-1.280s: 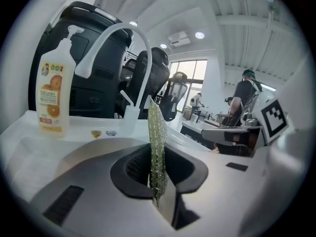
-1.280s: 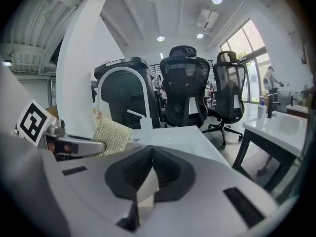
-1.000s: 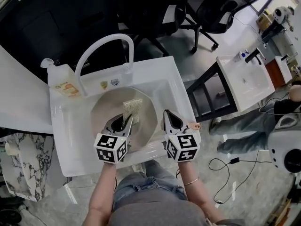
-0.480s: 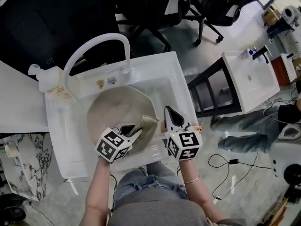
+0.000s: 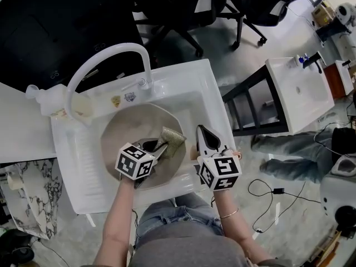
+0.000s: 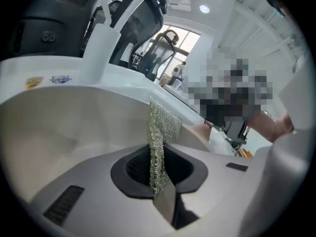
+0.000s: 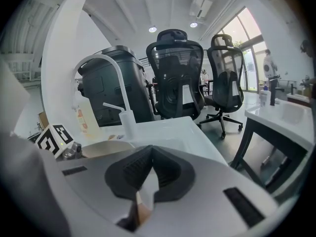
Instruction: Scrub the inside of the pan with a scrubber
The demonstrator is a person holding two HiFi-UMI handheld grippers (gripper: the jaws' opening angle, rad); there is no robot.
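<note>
White sink (image 5: 211,93) under me holds the pan (image 5: 125,129) in its basin. My left gripper (image 5: 158,144) has its jaws pinched on one thin edge of the scrubber (image 5: 171,137), inside the pan toward the sink's front edge. My right gripper (image 5: 203,135) has its jaws closed on the pan handle (image 7: 139,214). Hard strokes could tug the mesh free or twist the pan loose.

The left gripper (image 5: 158,147) covers the near part of the round beige pan (image 5: 119,131), and the lower end of the glittery green mesh scrubber (image 5: 172,137) disappears between its closed jaws. The right gripper (image 5: 202,130) hides all but the tip of the pan's tan handle (image 5: 233,149). The stickers (image 5: 130,97) on the white sink (image 5: 183,80) rim are too small to read, and the right edge cuts off a person in jeans (image 5: 292,147)
</note>
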